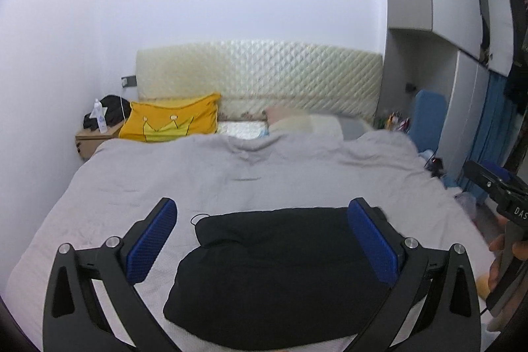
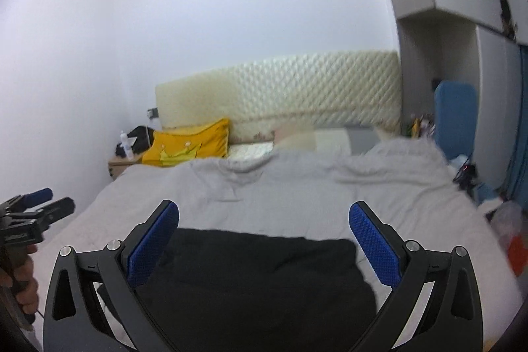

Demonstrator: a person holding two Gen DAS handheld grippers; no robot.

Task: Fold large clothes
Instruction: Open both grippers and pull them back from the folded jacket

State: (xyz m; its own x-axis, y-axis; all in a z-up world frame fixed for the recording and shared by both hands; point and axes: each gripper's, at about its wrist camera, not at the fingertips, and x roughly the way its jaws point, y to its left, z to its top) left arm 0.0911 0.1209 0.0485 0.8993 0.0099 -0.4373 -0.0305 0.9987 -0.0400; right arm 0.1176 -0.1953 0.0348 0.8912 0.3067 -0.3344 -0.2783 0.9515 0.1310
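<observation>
A black garment lies folded in a compact bundle on the grey bedspread at the near end of the bed; it also shows in the right wrist view. My left gripper is open and empty, held above the bundle. My right gripper is open and empty, also above the bundle. The right gripper shows at the right edge of the left wrist view. The left gripper shows at the left edge of the right wrist view.
A yellow crown pillow and pale pillows lie against the quilted headboard. A nightstand with a bottle and dark clothes stands at the back left. A blue chair, wardrobe and floor clutter are on the right.
</observation>
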